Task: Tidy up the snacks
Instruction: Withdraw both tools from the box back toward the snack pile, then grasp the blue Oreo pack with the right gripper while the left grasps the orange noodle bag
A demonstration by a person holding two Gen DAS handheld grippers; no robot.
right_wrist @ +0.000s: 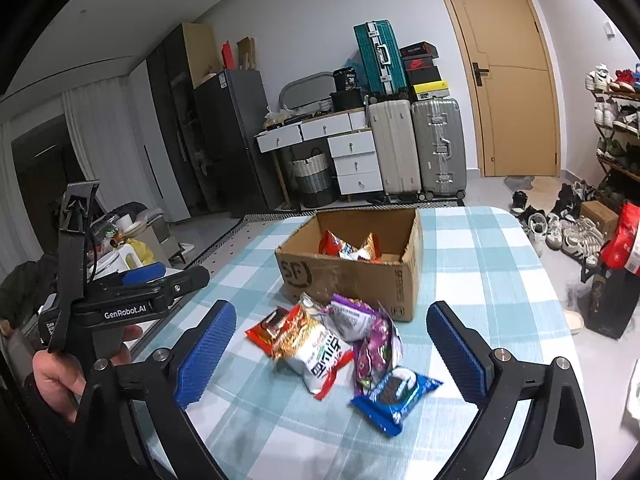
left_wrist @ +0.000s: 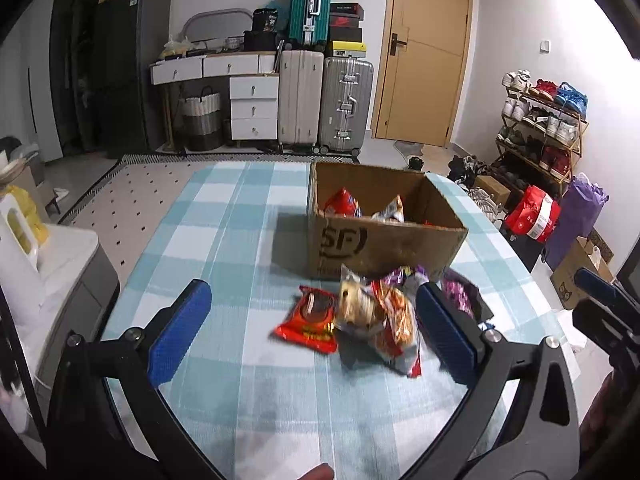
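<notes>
- The table, under a blue-and-white checked cloth, has bare cloth to the left of the snacks and in front of them; its rounded far right edge lies well apart from the pile.
- The cardboard box stands open-topped toward the table's far side, with a few packets inside, touching the pile's back edge.
- The snack pile lies just in front of the box: a red packet, a gold-and-white bag, a purple packet and a blue biscuit pack nearest.
- The left claw is spread wide, empty, straddling the pile.
- The right claw is likewise wide apart, holding nothing.
</notes>
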